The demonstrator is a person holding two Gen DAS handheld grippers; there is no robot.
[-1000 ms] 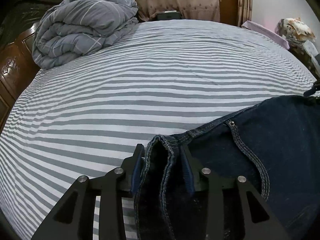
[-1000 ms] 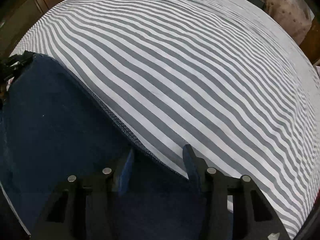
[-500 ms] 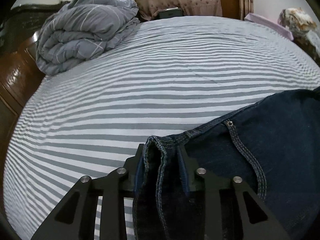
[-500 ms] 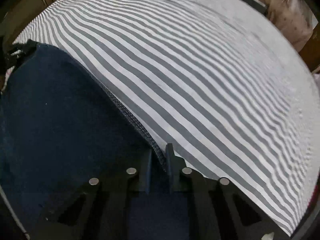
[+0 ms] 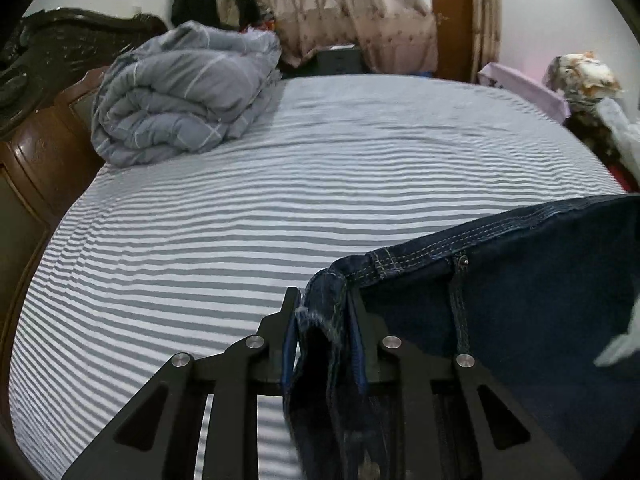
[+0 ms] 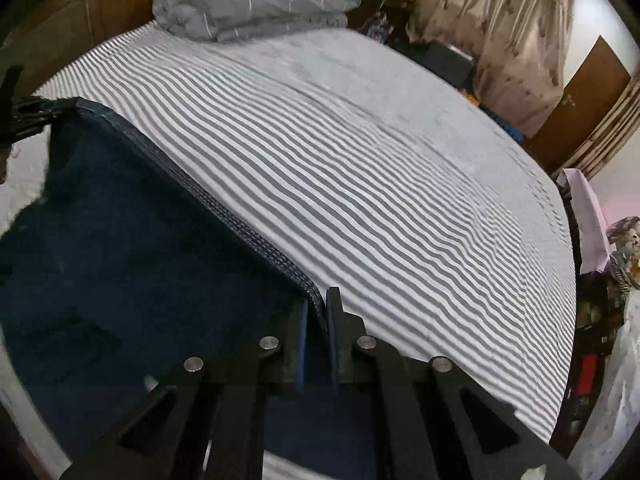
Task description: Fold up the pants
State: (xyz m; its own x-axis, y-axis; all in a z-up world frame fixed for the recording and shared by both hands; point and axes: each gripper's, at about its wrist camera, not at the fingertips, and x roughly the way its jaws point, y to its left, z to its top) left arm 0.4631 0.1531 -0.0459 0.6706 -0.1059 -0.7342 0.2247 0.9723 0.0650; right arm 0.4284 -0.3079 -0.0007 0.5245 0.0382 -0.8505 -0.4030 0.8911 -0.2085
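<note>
Dark blue jeans [image 5: 520, 300] with pale stitching hang lifted over the grey-and-white striped bed [image 5: 280, 208]. In the left wrist view my left gripper [image 5: 322, 304] has a bunched corner of the waistband between its blue pads, and its jaws are closing tighter on that fold. A belt loop and a rivet show just right of it. In the right wrist view my right gripper [image 6: 316, 304] is shut on the stitched edge of the jeans [image 6: 132, 260]. That edge stretches taut up to the far left, where the other gripper's black frame [image 6: 24, 120] shows.
A rolled grey quilt [image 5: 184, 96] lies at the far left of the bed by a dark wooden headboard [image 5: 36, 136]. Curtains [image 5: 352, 12] and a door stand beyond the bed. Clutter and a lilac cloth [image 5: 524, 84] line the right side.
Both grippers closed on the jeans and rose, lifting the cloth off the bed. The right gripper went from wide open around the edge to shut on it. More of the room shows.
</note>
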